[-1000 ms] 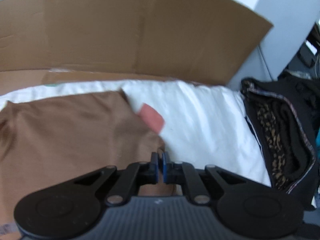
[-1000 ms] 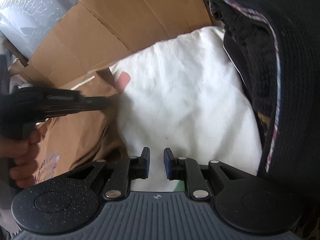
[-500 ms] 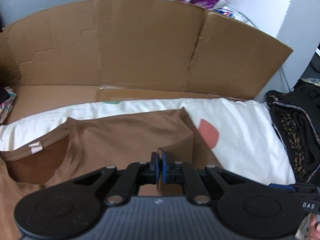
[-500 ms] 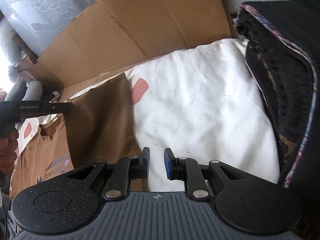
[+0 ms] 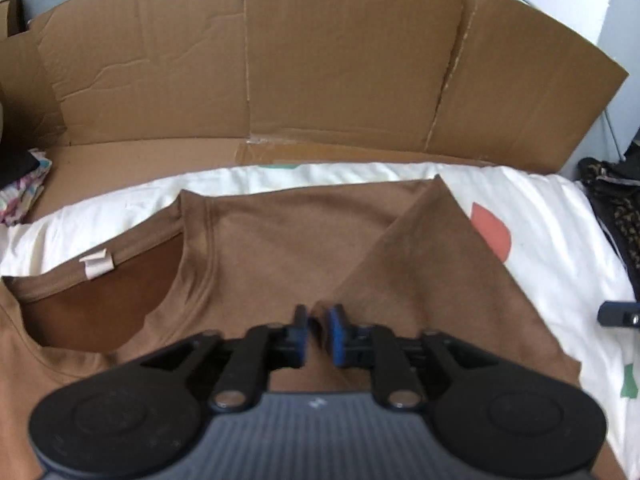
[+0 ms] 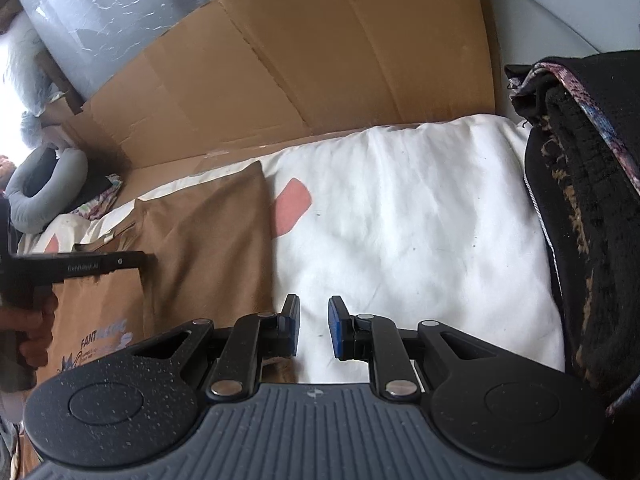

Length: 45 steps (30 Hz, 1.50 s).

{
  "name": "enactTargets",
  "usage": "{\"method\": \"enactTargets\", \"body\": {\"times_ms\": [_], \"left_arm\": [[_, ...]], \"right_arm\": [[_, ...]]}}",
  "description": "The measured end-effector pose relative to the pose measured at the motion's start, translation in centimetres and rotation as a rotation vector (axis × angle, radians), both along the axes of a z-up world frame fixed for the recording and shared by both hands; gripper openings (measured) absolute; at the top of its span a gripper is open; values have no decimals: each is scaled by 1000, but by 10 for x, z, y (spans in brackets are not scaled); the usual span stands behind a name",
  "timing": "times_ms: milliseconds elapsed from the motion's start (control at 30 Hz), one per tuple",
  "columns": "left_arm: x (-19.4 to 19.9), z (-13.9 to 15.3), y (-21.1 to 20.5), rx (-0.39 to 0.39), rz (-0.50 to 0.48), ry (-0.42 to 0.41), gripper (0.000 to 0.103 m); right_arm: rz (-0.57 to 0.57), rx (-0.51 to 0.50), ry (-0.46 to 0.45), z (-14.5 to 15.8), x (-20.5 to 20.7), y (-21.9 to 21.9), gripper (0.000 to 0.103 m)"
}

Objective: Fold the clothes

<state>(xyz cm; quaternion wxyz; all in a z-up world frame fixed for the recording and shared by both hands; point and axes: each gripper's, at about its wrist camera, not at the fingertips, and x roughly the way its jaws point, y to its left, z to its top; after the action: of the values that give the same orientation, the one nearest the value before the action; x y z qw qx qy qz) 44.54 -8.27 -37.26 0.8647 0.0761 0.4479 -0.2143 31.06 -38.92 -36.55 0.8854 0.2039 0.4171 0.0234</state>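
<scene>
A brown T-shirt (image 5: 280, 248) lies on a white sheet (image 5: 552, 232), its right side folded over toward the middle; its neckline and label (image 5: 96, 268) are at the left. My left gripper (image 5: 319, 330) hovers over the folded flap, jaws slightly apart with the fabric edge just in front of them. My right gripper (image 6: 314, 326) is open and empty above the white sheet (image 6: 420, 220), just right of the shirt (image 6: 208, 240). The left gripper (image 6: 80, 266) shows at the left of the right wrist view, over the shirt's print.
A cardboard wall (image 5: 280, 60) stands behind the sheet. A dark pile of clothes with a leopard pattern (image 6: 580, 180) sits at the right edge. A grey cushion (image 6: 44, 188) and patterned cloth (image 5: 20, 196) lie at the far left.
My left gripper carried the shirt's right side leftward over the body, then its jaws parted slightly. My right gripper stayed open and drew back a little.
</scene>
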Motion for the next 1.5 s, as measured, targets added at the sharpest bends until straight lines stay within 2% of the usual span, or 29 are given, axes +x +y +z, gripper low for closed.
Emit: {"method": "enactTargets", "body": {"times_ms": [67, 333, 400, 433, 467, 567, 867, 1000, 1067, 1133, 1200, 1500], "left_arm": [[0, -5, 5, -20, 12, 3, 30], [3, -19, 19, -122, 98, 16, 30], [3, -20, 21, -146, 116, 19, 25], [3, -20, 21, -154, 120, 18, 20], [3, -18, 22, -164, 121, 19, 6], [1, -12, 26, -199, 124, 24, 3], [-7, 12, 39, -260, 121, 26, 3], [-17, 19, 45, -298, 176, 12, 3], [-19, 17, 47, -292, 180, 21, 2], [-20, 14, 48, -285, 181, 32, 2], [-22, 12, 49, -278, 183, 42, 2], [-19, 11, 54, -290, 202, 44, 2]], "right_arm": [[9, -14, 8, -2, 3, 0, 18], [40, -57, 6, 4, 28, 0, 18], [48, -63, -1, 6, 38, 3, 18], [51, -65, -4, 7, 44, 5, 18], [54, -66, -6, 7, 49, 7, 18], [55, -30, -4, 5, 66, 12, 18], [117, -55, -33, 3, 115, 35, 22], [135, -43, -20, -2, 136, 42, 23], [132, -32, -14, -5, 146, 44, 24], [138, -52, -21, -5, 154, 50, 32], [154, -67, -16, -8, 160, 55, 34], [248, -141, -10, -16, 183, 80, 34]]}}
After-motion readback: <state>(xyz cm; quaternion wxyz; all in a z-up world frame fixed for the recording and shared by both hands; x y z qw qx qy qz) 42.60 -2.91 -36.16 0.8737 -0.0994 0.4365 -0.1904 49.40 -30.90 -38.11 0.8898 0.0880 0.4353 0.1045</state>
